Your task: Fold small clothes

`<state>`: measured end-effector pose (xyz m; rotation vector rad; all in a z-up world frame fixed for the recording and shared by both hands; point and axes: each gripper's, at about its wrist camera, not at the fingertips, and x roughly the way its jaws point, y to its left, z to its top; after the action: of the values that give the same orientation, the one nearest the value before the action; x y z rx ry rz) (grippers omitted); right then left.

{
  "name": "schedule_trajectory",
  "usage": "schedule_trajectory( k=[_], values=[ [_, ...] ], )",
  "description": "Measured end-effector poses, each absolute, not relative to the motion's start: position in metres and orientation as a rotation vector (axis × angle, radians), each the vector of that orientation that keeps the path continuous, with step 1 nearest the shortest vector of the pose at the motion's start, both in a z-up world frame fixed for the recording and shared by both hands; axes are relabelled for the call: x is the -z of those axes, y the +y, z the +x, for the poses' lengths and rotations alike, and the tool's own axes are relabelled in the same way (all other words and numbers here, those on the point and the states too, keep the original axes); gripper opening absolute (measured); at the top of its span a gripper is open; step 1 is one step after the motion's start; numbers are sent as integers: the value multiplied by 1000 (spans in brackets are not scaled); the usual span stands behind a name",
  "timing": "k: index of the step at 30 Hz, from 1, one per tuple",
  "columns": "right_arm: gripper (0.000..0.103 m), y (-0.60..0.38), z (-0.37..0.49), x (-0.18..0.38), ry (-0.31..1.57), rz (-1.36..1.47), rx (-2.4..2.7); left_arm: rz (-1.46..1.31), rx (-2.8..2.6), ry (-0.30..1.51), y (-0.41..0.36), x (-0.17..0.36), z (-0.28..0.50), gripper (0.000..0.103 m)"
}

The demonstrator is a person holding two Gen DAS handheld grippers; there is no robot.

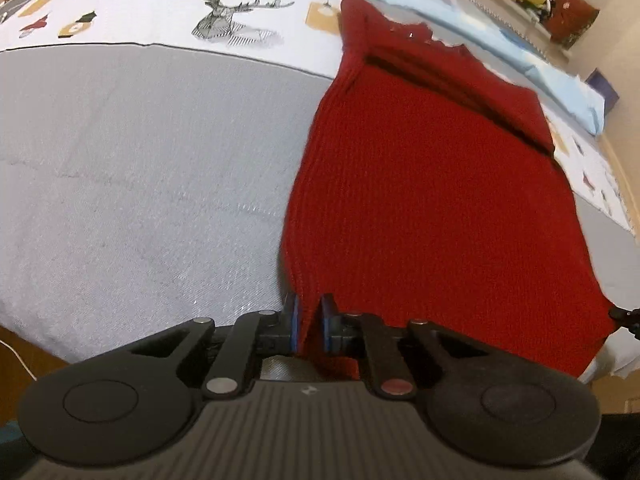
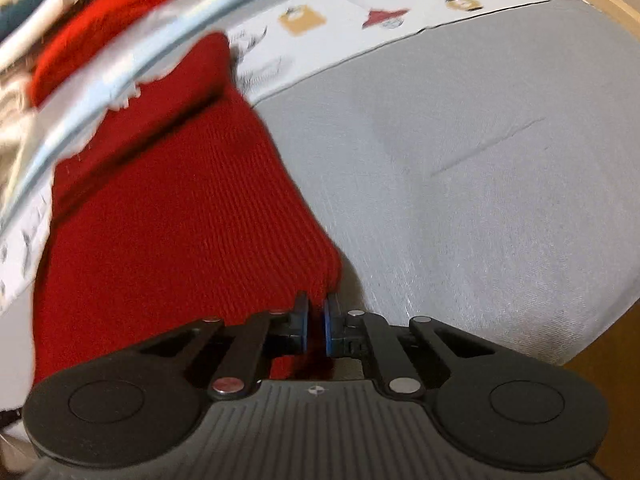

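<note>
Knitwear [image 1: 432,184], red and ribbed, spread flat on a grey woven bed cover [image 1: 140,168], long axis running straight away from both grippers toward a printed white cloth [image 1: 160,8] with a stag drawing. Near hem pinched at its two corners: left gripper [image 1: 311,324] clamped on the left corner, right gripper [image 2: 316,322] clamped on the right corner, blue-padded fingers [image 1: 295,322] pressed onto a bunched ridge of knit. Equally near, one corner each. Far end folded over into a thicker band with a scalloped edge. Likely next: lifting the hem forward over the body. Soft, stretchy, prone to sagging between grips.
</note>
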<state>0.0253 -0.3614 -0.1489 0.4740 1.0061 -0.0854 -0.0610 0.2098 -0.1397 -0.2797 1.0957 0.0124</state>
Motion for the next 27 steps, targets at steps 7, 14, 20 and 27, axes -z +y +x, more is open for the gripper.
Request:
schedule_trajectory(
  k=[7,14,20,27],
  values=[
    [23,-351,33,169,1122,433,129,-295,-42,1170,210,155,-62,21],
    [38,-339,41,175,1154,364,118,-282,-45,1188,209,168,-51,30],
    [13,-331,39,169,1119,347,68,-261,-24,1150,207,158,-56,14],
    [16,-343,37,171,1111,424,79,-294,-37,1176,213,159,-59,17]
  ],
)
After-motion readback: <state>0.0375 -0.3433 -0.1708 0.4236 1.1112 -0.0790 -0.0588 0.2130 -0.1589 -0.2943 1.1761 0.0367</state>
